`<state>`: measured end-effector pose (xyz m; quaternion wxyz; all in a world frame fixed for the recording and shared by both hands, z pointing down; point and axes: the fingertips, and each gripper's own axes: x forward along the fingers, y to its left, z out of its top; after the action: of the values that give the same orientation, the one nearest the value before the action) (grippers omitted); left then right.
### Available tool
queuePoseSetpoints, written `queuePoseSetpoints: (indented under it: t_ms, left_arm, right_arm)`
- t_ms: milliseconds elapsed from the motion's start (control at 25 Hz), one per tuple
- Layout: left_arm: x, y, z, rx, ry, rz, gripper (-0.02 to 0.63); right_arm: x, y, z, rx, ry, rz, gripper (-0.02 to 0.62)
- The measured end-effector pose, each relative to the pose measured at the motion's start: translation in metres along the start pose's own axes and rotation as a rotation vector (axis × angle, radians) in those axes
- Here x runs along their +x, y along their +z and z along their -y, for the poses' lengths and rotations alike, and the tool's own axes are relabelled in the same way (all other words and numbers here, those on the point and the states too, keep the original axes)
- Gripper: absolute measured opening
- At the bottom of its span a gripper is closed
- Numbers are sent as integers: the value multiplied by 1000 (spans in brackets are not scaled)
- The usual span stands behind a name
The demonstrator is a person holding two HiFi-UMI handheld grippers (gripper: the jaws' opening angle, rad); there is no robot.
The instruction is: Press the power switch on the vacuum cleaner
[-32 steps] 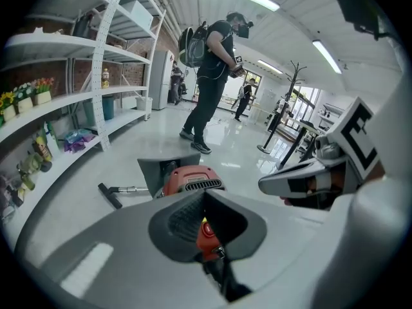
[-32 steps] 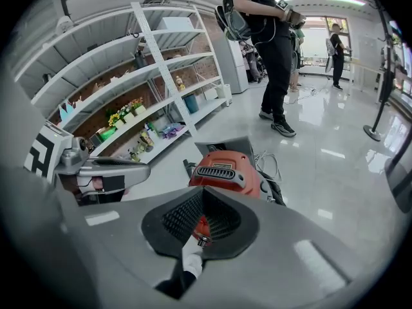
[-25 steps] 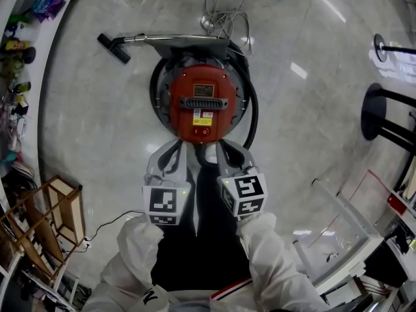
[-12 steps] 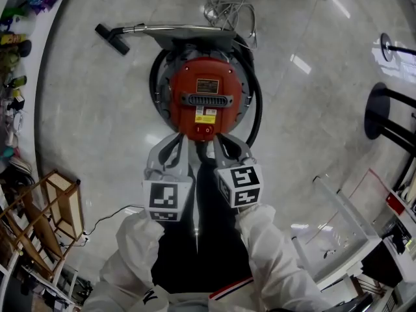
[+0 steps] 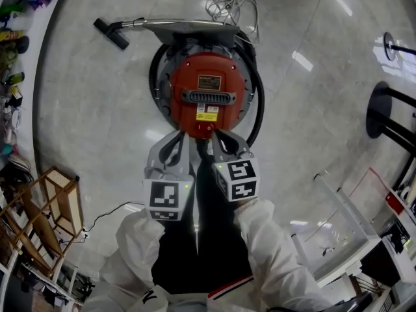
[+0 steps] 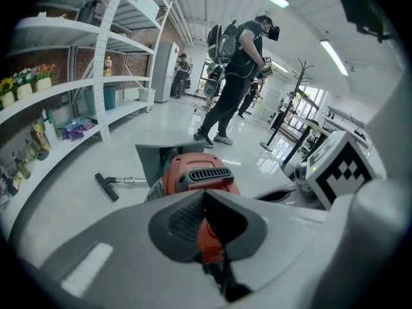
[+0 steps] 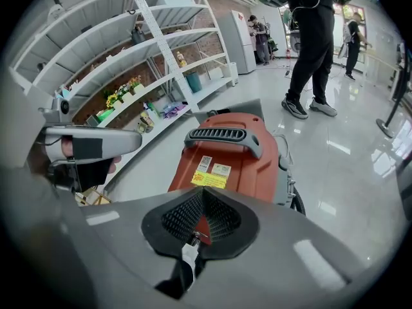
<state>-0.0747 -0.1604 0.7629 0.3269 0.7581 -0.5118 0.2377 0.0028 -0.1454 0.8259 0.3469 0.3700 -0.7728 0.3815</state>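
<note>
The round red vacuum cleaner (image 5: 207, 95) stands on the floor in front of me, with a grey handle and labels on its lid. The small power switch (image 5: 205, 128) sits at the lid's near edge. My right gripper (image 5: 215, 135) is shut, and its tip is at that near edge right beside the switch; whether it touches I cannot tell. In the right gripper view the shut jaws (image 7: 203, 193) point at the red lid (image 7: 235, 156). My left gripper (image 5: 180, 137) is also shut, just left of the switch and short of the lid. Its own view shows the vacuum (image 6: 196, 172) ahead.
A black hose (image 5: 259, 109) loops round the vacuum. A metal wand with a floor nozzle (image 5: 110, 32) and a coiled cable (image 5: 229, 6) lie behind it. A wooden rack (image 5: 45, 216) is at the left, a black stand base (image 5: 380, 109) at the right. A person (image 6: 237, 69) stands beyond.
Both grippers have moved forward toward the vacuum. The right one went further, from the floor in front of it up to the lid's near edge.
</note>
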Motion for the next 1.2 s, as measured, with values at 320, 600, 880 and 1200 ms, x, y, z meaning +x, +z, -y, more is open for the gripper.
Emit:
queuePoseSetpoints:
  t_ms: [320,600,880,1200]
  left_arm:
    - [0,-5,-1,-9,2,-10,0]
    - [1,-5,1,-12,-6,-16,0]
    - [2,-5,-3,-14,-4,-17,0]
    - [3,-5,-1,-17,-13,-22,0]
  right_arm:
    - [9,-5,2,5,-3,-21,0]
    - [13,-9,2,-1,-2,-42,0]
    - [16,-12,2,-6,-4,-51,0]
    - [15,-13,3,-9,-10,-52,2]
